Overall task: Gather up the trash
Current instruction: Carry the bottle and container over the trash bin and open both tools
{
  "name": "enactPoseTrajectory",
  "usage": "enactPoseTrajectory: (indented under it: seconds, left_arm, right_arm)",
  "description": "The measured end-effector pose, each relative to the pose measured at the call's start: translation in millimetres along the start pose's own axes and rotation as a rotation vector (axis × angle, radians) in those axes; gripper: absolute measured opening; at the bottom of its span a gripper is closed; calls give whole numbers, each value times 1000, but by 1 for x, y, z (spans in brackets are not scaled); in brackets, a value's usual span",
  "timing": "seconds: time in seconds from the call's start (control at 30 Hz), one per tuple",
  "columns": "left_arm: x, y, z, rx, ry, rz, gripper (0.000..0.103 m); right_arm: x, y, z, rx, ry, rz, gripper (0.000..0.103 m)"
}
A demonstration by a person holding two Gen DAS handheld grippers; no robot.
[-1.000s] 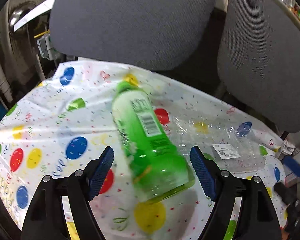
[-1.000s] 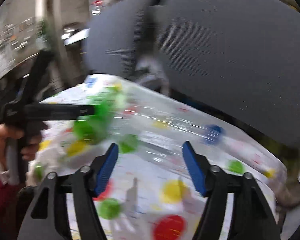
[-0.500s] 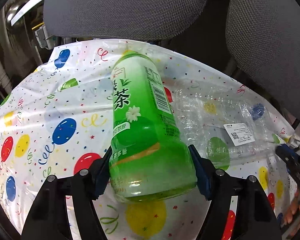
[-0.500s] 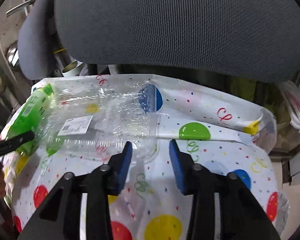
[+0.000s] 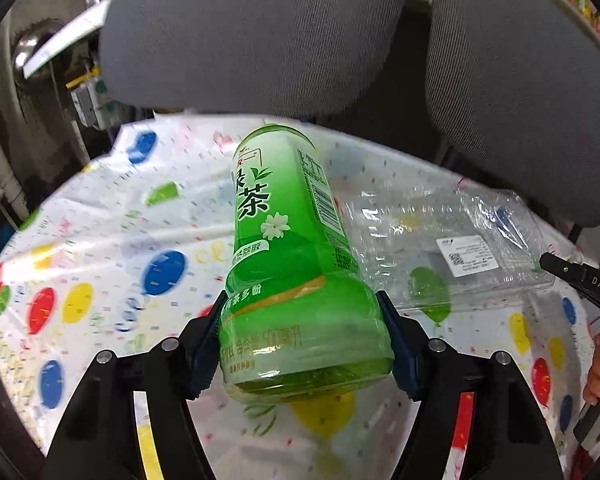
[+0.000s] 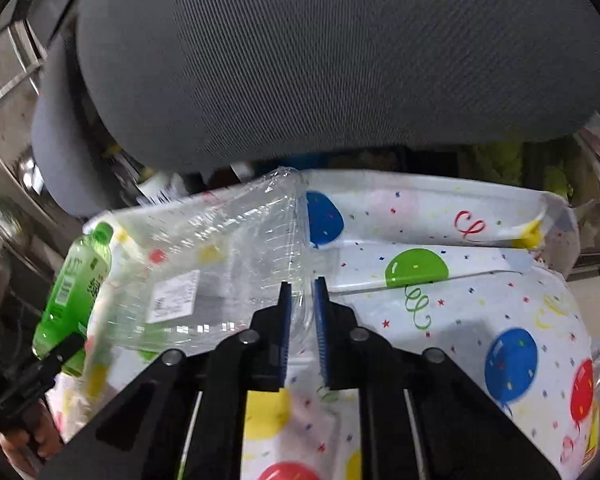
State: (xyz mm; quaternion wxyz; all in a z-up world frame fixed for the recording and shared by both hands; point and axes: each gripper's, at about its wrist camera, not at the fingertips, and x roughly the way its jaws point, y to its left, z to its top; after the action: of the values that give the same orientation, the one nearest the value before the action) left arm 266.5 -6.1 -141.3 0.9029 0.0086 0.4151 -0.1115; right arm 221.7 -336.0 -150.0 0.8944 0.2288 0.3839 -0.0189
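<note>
The left gripper [image 5: 304,344] is clamped on the wide base of a green plastic tea bottle [image 5: 288,248], its blue pads [image 5: 396,344] pressing on either side of the fattest part. That low grip seems chosen because the base is the stiffest, roundest section, so the bottle tilts away with its cap end pointing toward the two grey fabric chair backs [image 5: 256,36] rather than slipping out. Its lower edge appears lifted just off the balloon-patterned plastic cloth [image 5: 100,264] covering the tabletop.

The right gripper [image 6: 300,320] has just been closing, and its jaws now stand nearly together with the near edge of a clear, crinkled plastic clamshell container [image 6: 228,256] pinched between them. A thin rim is all that such a flat, flimsy box offers, which likely explains the narrow pinch at its edge instead of a grasp across its body. The container lies tilted on the cloth, just beside the bottle, its white printed label [image 6: 172,296] facing up.

Each hand thus takes one piece of rubbish at once, so both can probably be carried off together. No bin or bag shows in either view, so where they go cannot be told. The pinched rim may buckle or slide free when raised.
</note>
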Motion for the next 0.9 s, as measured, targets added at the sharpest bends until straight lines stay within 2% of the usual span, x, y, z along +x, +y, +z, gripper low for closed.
enactPoseTrajectory:
  seconds: [0.2, 0.3, 0.4, 0.53, 0.63, 0.73, 0.9]
  left_arm:
    - [-65, 14, 2, -8, -106, -10, 70]
    - [-91, 1, -2, 36, -138, -27, 70]
    - [-103, -25, -11, 77, -150, -91, 70]
    - [-101, -78, -22, 152, -149, -205, 70]
    - [-95, -121, -30, 215, -125, -289, 70]
    - [-93, -176, -41, 281, -95, -395, 70]
    - [-91, -272, -62, 408, -54, -549, 70]
  right_arm:
    - [-57, 9, -5, 15, -78, 47, 7]
    - [-91, 9, -12, -1, -121, 45, 7]
    - [-118, 7, -24, -6, -163, 22, 7]
    - [-165, -23, -37, 44, -235, -31, 7]
    - [-209, -60, -49, 105, -304, -90, 7]
    - [-259, -103, -66, 166, -387, -179, 7]
    - [-318, -163, -99, 247, -452, -329, 7]
